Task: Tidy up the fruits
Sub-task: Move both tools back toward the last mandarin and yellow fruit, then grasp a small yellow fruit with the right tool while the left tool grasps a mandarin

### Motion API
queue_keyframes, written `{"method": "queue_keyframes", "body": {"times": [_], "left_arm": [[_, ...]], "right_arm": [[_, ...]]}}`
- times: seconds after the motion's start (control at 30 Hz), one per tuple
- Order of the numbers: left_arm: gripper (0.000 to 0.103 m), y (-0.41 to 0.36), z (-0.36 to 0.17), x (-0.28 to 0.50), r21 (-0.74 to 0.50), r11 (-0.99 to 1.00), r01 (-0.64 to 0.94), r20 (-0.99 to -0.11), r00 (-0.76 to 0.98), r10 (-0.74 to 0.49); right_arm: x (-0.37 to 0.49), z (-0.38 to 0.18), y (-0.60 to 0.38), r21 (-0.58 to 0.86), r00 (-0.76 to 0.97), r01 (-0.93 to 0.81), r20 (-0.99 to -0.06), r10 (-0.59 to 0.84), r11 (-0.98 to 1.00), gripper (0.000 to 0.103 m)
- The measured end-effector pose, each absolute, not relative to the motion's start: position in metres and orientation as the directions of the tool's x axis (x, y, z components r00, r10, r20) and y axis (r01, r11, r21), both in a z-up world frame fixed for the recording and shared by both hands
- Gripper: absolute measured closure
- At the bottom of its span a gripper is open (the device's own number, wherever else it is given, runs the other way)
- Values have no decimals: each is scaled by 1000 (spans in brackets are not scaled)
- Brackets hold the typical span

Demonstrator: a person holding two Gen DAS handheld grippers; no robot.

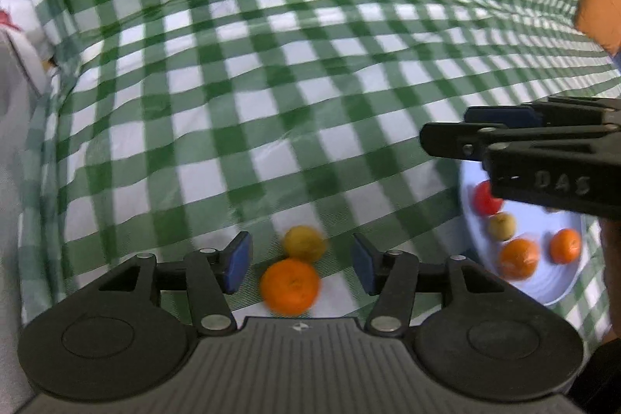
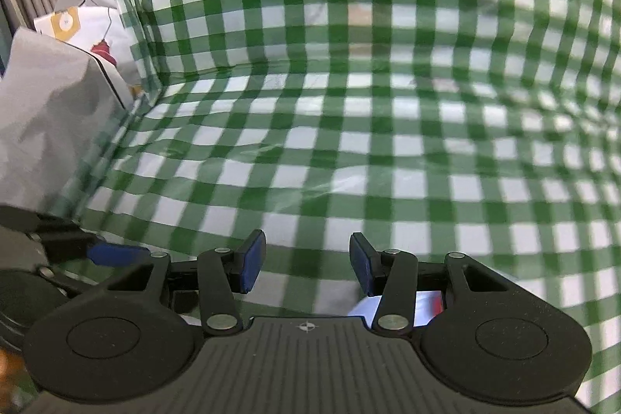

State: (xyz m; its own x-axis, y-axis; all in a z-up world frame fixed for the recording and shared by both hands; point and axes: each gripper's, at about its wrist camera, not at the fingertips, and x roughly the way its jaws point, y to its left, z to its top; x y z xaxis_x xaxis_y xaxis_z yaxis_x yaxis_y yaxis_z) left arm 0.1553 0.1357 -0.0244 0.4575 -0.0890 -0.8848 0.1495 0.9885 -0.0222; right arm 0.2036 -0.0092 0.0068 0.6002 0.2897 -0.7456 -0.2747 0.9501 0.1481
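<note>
Across the checked cloth (image 1: 271,72), blur softens everything. At right, the right gripper (image 2: 306,264), raised letters "DAS" on its side, gapes empty and hides part of the blue plate (image 1: 551,286) of fruit. Left gripper (image 1: 300,260) stands open, unclamped, around an orange (image 1: 289,286); a yellowish fruit (image 1: 304,243) lies just beyond.

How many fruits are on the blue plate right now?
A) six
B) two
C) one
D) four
D: in the left wrist view the blue plate holds four fruits: a red one partly hidden behind the right tongs, a small yellowish one and two oranges. Two more fruits lie off the plate on the checked cloth.
</note>
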Motion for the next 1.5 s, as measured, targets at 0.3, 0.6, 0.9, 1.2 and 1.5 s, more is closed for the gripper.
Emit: {"method": "queue_keyframes", "body": {"times": [0.3,0.6,0.9,1.2,1.5], "left_arm": [[56,137,-47,154,1,984,178,-912,404,-72],[63,161,-40,148,16,989,146,-910,412,-46],[62,178,-43,145,41,991,124,-918,396,-11],[62,179,-47,143,39,990,136,-922,388,-17],[62,182,-41,145,50,994,96,-912,411,6]], "right_arm": [[210,-5,17,240,517,-305,-771,371,922,53],[214,-25,42,276,450,-336,-793,411,900,53],[218,-48,69,250,395,-367,-830,394,896,54],[217,-54,76,210,390,-390,-844,367,897,63],[215,-36,69,129,484,-385,-815,319,914,76]]}}
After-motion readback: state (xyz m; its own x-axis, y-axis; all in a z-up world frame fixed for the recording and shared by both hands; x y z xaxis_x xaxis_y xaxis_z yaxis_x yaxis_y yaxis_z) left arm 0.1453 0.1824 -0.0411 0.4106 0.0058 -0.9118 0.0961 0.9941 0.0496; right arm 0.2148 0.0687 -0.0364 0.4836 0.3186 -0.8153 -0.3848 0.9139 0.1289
